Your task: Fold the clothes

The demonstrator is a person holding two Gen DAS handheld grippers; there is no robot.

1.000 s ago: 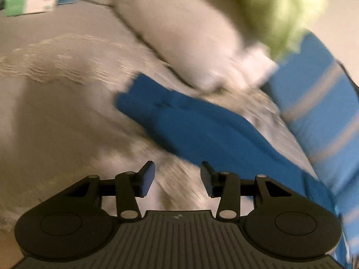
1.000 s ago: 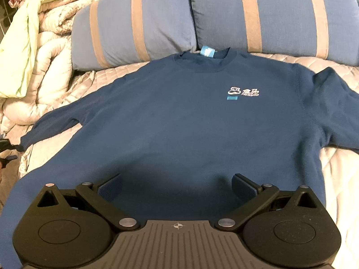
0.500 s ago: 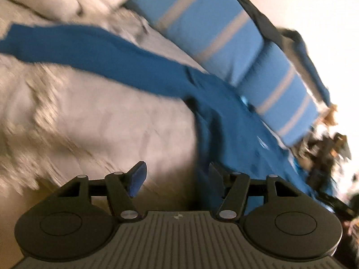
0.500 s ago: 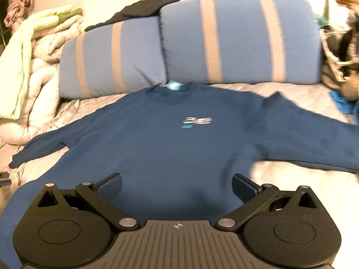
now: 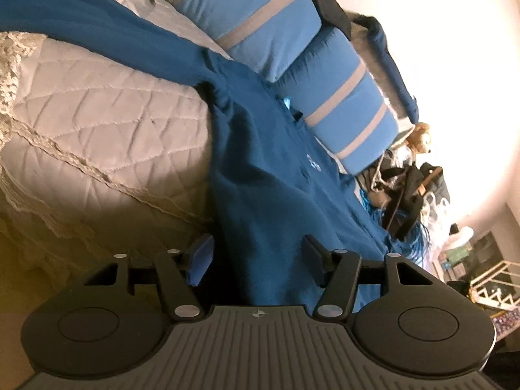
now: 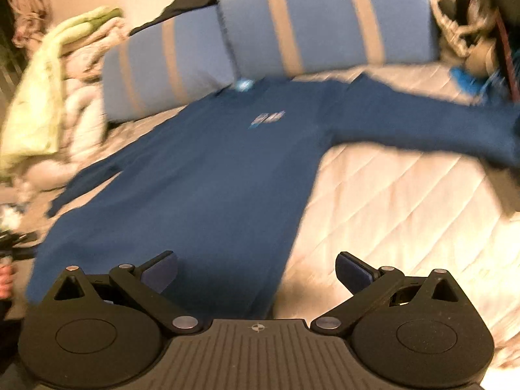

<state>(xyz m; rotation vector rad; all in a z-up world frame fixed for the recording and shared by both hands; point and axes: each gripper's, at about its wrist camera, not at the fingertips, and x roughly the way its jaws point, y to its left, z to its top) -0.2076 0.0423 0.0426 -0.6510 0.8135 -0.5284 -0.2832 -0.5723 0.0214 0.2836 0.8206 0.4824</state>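
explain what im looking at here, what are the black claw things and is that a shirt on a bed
The black claws are two-finger grippers, one held in each of a person's hands; there is no robot arm. Each picture comes from a camera on one gripper, looking forward along its fingers, so the wide lens bends the view.

A blue sweatshirt lies face up on a quilted bed, sleeves spread, collar toward two striped pillows.

The left gripper is at one side edge of the sweatshirt; its jaws are closing, with the fabric's edge between them but not pinched. The right gripper is at the opposite side near the hem, wide open, holding nothing. That view is blurred.
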